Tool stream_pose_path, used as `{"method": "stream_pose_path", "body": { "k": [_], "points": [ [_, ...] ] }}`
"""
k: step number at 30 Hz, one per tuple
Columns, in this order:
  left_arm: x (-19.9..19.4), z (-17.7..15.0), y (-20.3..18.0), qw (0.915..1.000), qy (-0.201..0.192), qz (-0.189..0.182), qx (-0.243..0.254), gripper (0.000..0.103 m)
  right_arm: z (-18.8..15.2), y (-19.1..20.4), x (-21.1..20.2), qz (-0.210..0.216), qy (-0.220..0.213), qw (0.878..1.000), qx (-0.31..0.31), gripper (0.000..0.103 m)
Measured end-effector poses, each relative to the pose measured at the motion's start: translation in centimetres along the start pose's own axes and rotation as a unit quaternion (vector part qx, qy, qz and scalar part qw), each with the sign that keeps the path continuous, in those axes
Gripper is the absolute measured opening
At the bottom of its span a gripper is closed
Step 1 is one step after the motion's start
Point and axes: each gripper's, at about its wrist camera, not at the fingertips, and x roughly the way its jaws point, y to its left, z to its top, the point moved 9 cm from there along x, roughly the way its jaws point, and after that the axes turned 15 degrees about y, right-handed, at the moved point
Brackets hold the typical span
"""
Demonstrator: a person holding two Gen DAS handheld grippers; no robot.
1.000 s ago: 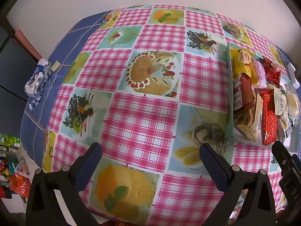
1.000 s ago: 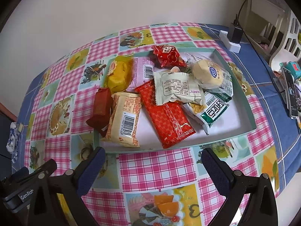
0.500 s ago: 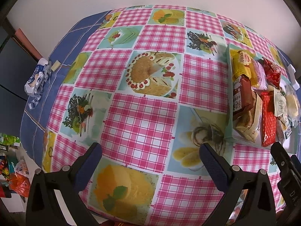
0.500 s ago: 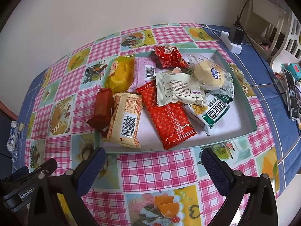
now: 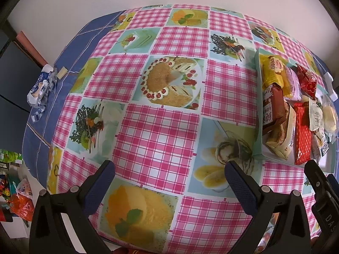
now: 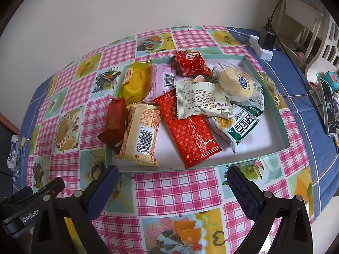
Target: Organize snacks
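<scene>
Hovering low over the tabletop point(image 6: 175, 188), both grippers face a shallow tray point(image 6: 273, 99) heaped with wrapped snacks. Almost nothing has changed over the last second: the tray and every packet lie as they did, and the right gripper point(image 6: 171, 182) has only drifted a touch nearer the tray's near edge. Its fingers point(image 6: 103, 184) are spread wide and hold nothing. The left gripper point(image 5: 167, 177), also wide and holding nothing, hangs to the left of the tray over bare checked cloth.

All the snacks sit inside the tray in a loose, overlapping pile: a long red packet point(image 6: 188, 127) in the middle, a cream packet point(image 6: 142, 135) and a brown packet point(image 6: 115, 122) at the tray's left side, a yellow cake point(image 6: 135, 82) at its far left corner, a round bun point(image 6: 237, 84) towards its right. That could be a pile waiting to be sorted or one just gathered.

Right of the tray are a power strip point(image 6: 262, 46) and a phone point(image 6: 328, 108); far left of it lies a crumpled wrapper point(image 5: 40, 86). Nothing lies between the right gripper and the tray.
</scene>
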Motion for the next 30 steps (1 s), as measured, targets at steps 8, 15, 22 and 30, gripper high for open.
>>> {"method": "stream_pose_path", "body": {
  "k": [8,15,22,30],
  "points": [
    [0.01,0.01,0.02,1.0,0.0,0.0,0.0,0.103,0.01,-0.2,0.17,-0.001,0.002,1.0,-0.002,0.103],
    [0.01,0.02,0.04,1.0,0.0,0.0,0.001,0.103,-0.03,-0.08,0.13,-0.001,0.001,1.0,-0.001,0.103],
    [0.01,0.02,0.02,1.0,0.0,0.0,0.0,0.103,0.02,-0.03,0.16,-0.002,0.002,1.0,-0.005,0.103],
    [0.03,0.01,-0.09,1.0,0.0,-0.002,-0.001,0.103,0.02,-0.03,0.17,-0.002,0.002,1.0,-0.005,0.103]
  ]
}}
